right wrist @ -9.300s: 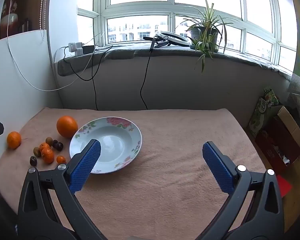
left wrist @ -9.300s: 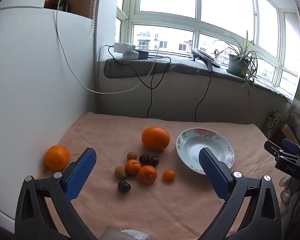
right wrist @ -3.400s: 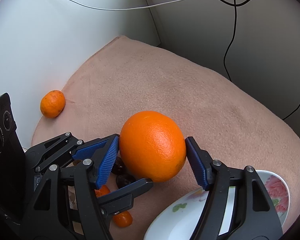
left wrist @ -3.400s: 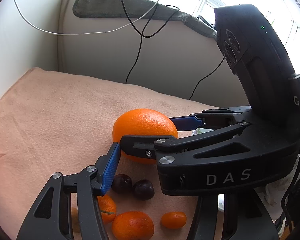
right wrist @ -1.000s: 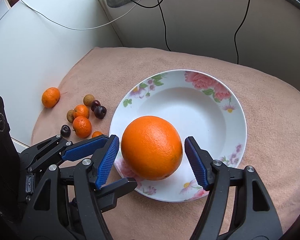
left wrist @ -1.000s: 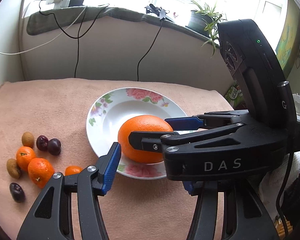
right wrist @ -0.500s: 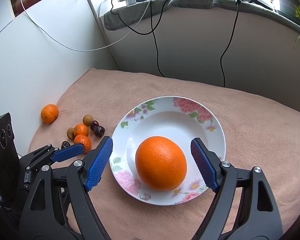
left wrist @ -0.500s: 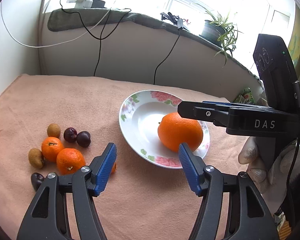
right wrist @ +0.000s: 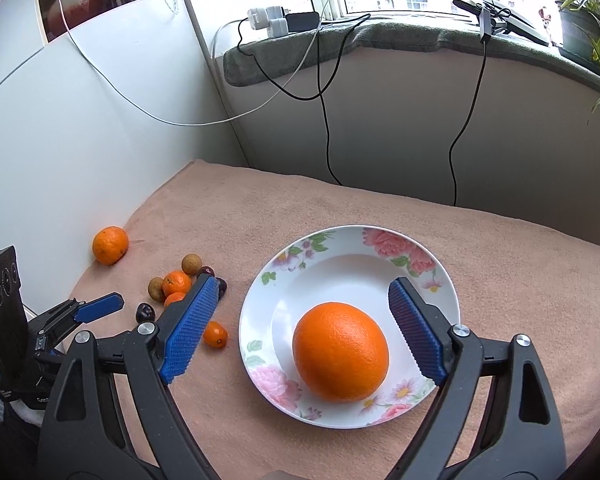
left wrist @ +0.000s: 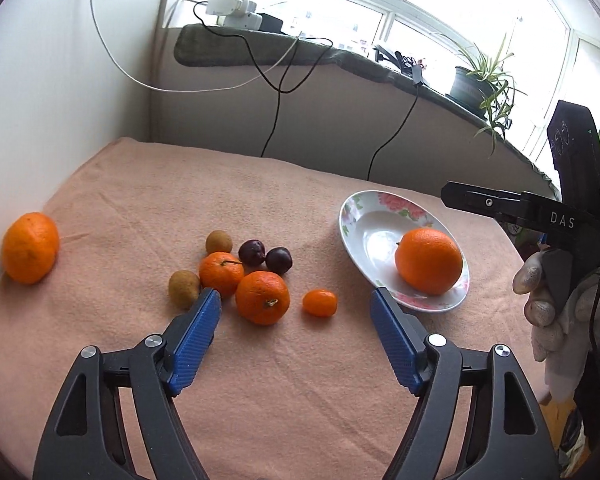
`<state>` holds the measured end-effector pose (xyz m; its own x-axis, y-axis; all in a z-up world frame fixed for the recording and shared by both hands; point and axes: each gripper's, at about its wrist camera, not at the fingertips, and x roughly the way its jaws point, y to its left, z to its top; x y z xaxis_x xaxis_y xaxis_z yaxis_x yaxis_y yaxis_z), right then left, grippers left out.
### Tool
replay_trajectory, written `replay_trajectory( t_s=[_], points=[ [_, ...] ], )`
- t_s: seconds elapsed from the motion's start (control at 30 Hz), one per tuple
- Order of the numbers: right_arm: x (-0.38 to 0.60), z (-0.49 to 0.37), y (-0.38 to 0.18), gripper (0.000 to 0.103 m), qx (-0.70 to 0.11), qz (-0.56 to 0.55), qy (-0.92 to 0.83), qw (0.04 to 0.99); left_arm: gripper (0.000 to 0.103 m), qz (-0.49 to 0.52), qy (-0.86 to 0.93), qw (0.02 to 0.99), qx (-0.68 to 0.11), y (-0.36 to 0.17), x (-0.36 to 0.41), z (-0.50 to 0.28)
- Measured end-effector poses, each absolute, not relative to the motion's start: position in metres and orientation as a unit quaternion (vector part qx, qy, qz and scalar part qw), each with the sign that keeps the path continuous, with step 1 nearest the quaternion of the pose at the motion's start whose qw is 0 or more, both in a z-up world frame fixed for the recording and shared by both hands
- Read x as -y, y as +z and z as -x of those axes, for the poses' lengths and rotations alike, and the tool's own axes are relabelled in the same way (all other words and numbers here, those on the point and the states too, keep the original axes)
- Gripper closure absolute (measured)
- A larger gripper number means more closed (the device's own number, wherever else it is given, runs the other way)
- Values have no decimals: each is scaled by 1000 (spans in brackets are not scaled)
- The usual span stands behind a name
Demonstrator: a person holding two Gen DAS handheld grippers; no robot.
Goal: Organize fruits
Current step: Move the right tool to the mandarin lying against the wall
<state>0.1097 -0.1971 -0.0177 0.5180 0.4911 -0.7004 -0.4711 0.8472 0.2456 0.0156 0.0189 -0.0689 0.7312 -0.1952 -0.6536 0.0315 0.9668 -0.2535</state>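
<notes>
A large orange [right wrist: 340,352] lies in the white flowered plate [right wrist: 380,236], free of both grippers. My right gripper [right wrist: 302,282] hovers above and behind it, its jaws opening and the blue pads [right wrist: 188,328] clear of the peel. In the left wrist view the orange [left wrist: 428,260] rests in the plate [left wrist: 352,216] at the right. My left gripper [left wrist: 294,296] faces a cluster of small fruit with its jaws opening and nothing gripped: two tangerines [left wrist: 262,298], a kumquat [left wrist: 320,303], two dark plums [left wrist: 252,252] and two brown longans [left wrist: 184,288].
A lone mandarin [left wrist: 30,246] sits by the white wall [left wrist: 60,100] at the far left. Peach cloth [left wrist: 300,392] covers the table. Cables hang from the windowsill [right wrist: 380,40] behind. A gloved hand [left wrist: 548,296] holds the right gripper at the right edge.
Both grippers have let go of the orange, which now rests in the plate. The left one swung left to face the small fruits; the right one rose and drew back, jaws wider.
</notes>
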Motion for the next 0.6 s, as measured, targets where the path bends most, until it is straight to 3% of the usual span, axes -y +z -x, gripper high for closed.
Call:
replay_trajectory(
  t_s=[0.6],
  points=[
    [81, -128, -20, 9, -444, 10, 399, 802, 23, 144, 101, 929, -327, -81, -109, 29]
  ],
)
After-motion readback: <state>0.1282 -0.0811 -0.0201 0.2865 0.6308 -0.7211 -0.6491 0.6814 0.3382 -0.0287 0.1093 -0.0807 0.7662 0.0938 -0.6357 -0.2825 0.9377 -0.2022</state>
